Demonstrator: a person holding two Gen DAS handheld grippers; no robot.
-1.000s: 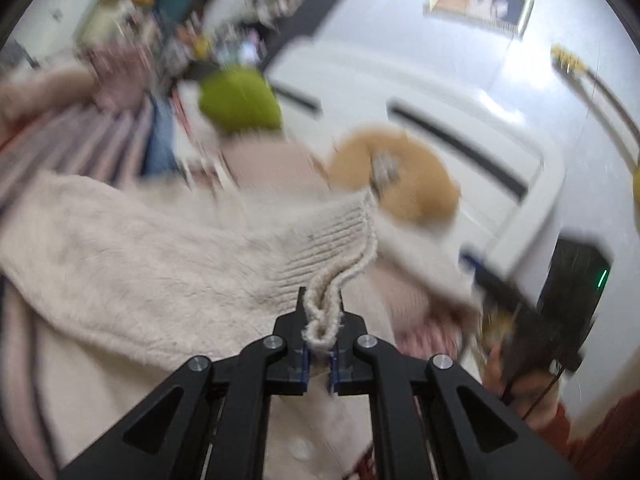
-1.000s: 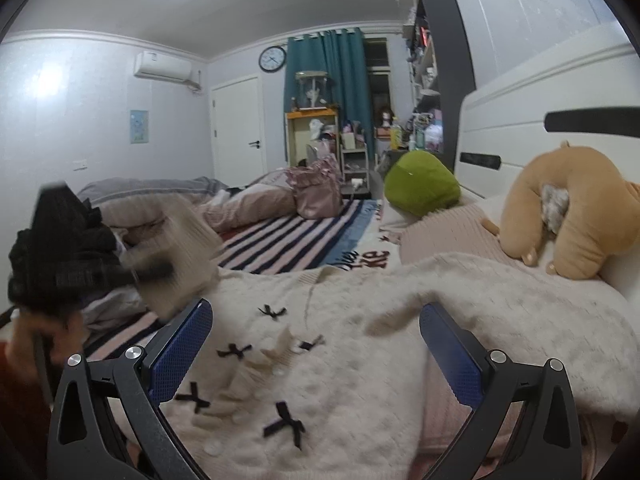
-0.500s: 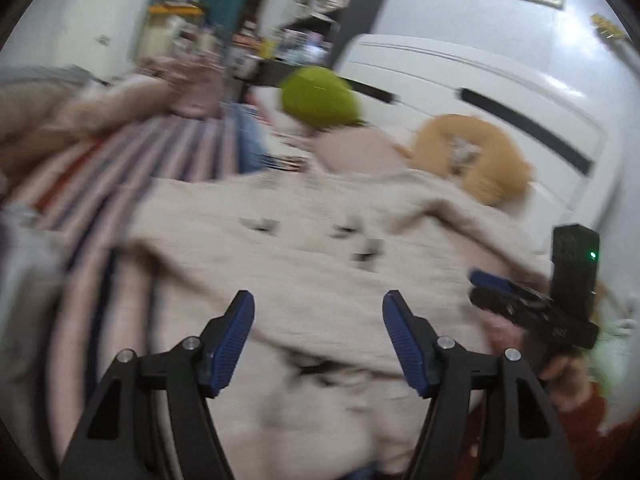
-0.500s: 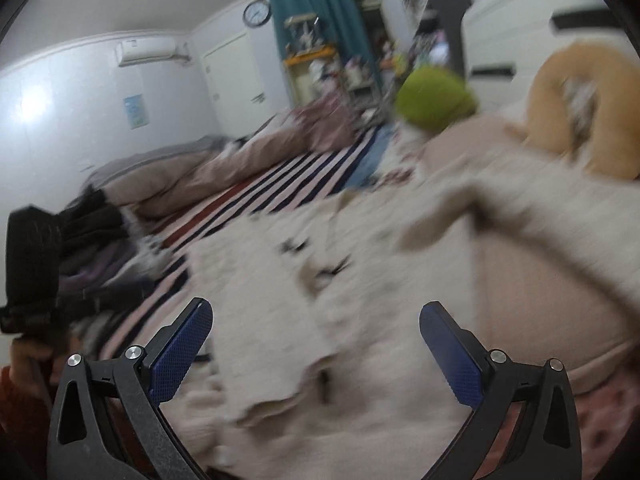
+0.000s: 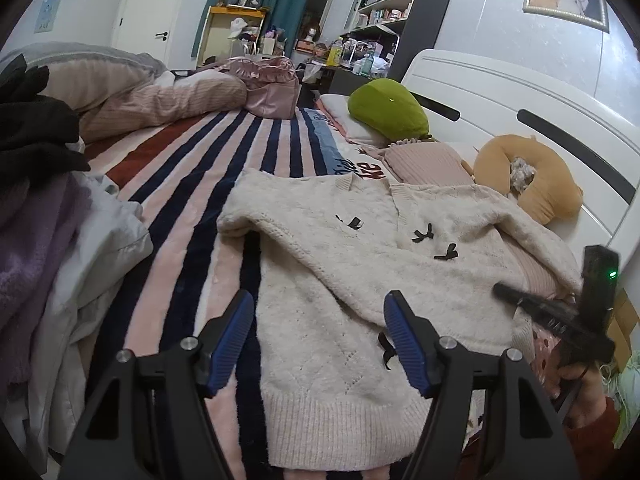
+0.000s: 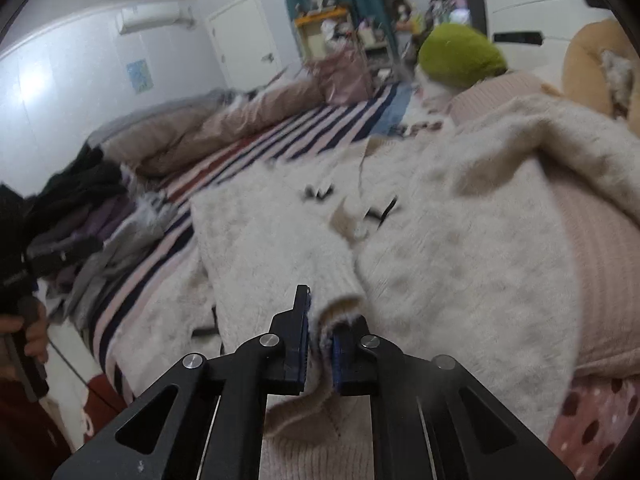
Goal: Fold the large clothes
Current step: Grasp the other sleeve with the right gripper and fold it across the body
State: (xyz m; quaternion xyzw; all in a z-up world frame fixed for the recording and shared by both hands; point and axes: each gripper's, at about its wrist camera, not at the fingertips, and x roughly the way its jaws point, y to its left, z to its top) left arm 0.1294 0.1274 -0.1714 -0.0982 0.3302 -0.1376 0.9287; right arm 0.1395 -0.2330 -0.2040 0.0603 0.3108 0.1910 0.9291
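A cream knit cardigan (image 5: 340,280) with small black bows lies spread on the striped bed, one sleeve folded across its front. My left gripper (image 5: 320,320) is open and empty, hovering over the cardigan's lower half. My right gripper (image 6: 320,340) is shut on the ribbed cuff (image 6: 340,300) of the cardigan's sleeve, low over the garment (image 6: 440,240). The right gripper also shows in the left wrist view (image 5: 560,320), at the cardigan's right side.
A striped blanket (image 5: 224,168) covers the bed. A pile of clothes (image 5: 48,208) lies at the left edge. A green cushion (image 5: 386,110), a pink pillow (image 5: 428,162) and a tan neck pillow (image 5: 536,184) sit by the white headboard (image 5: 520,92).
My left gripper let go of the ribbed edge, opened and drew back over the cardigan. My right gripper, open before, came down and shut on the sleeve cuff.
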